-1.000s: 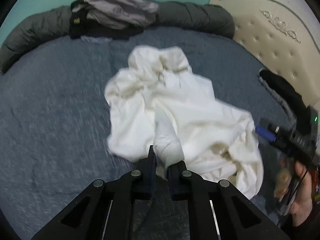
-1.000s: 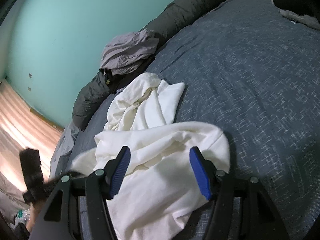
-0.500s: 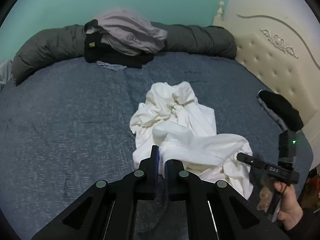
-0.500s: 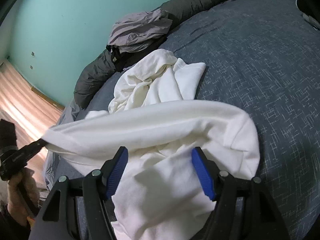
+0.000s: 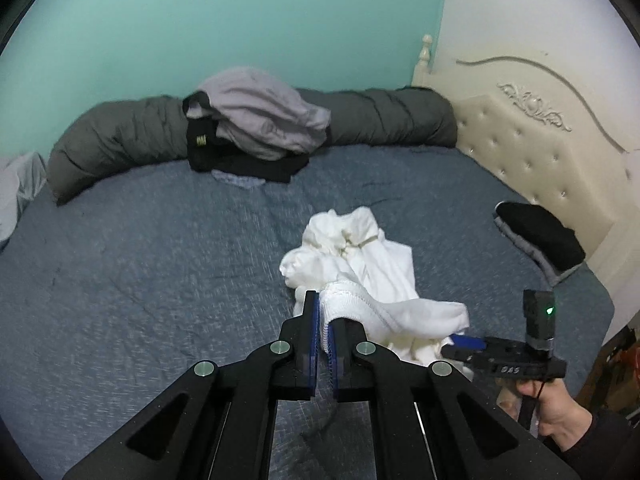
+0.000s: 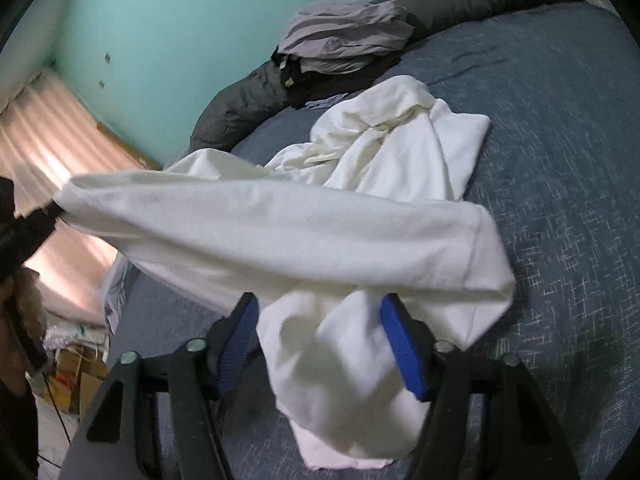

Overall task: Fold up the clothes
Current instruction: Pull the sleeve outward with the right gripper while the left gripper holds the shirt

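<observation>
White sweatshirt (image 6: 400, 152) lies mid-bed (image 5: 140, 280); its sleeve (image 6: 280, 232) stretches leftward across your frame, cuff clamped in your left gripper (image 5: 323, 320). Your right gripper (image 6: 320, 344), jaws apart, straddles hanging cloth lower centre.

A blue-grey bedspread (image 5: 120, 280) covers the bed. Along its far edge, against the teal wall (image 5: 240, 20), lies a long rolled dark grey duvet (image 5: 120, 140). A heap of grey and black clothes (image 5: 256, 132) rests on the duvet's middle and spills onto the bedspread. At the right edge stands a cream tufted headboard (image 5: 532, 152), with a black and grey folded pile (image 5: 536, 240) just before it. Pink-lit curtains (image 6: 48, 132) hang beyond the bed's left side
</observation>
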`<action>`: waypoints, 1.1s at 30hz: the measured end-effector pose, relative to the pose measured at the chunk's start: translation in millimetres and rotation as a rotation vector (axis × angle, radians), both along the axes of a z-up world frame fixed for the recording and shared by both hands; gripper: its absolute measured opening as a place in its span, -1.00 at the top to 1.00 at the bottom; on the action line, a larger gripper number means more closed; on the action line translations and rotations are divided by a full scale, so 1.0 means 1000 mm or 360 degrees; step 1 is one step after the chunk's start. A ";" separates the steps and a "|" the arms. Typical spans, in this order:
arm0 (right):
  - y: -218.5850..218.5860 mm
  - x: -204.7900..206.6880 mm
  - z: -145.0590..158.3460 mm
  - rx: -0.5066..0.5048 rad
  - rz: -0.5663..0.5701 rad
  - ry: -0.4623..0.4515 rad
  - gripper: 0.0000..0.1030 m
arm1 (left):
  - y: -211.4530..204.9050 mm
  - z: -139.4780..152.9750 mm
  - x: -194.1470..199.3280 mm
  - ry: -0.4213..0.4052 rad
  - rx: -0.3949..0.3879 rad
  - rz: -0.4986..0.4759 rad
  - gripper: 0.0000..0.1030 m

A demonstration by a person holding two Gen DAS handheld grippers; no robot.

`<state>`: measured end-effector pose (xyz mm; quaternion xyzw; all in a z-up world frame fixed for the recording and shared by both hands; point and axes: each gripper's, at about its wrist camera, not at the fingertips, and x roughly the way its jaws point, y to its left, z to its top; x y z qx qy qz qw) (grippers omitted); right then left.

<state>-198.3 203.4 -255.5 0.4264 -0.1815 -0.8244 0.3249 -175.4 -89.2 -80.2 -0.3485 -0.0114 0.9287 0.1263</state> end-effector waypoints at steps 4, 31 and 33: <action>-0.008 0.010 0.023 0.0069 0.0066 0.0047 0.15 | -0.006 0.025 0.024 0.0057 0.0003 0.0002 0.93; -0.091 0.052 0.032 0.0170 0.0290 -0.0057 0.22 | -0.018 0.023 0.055 -0.0035 0.0155 0.0012 0.93; -0.099 0.043 0.020 0.0182 0.0263 -0.0095 0.17 | -0.020 0.019 0.051 -0.0047 0.0175 0.0016 0.93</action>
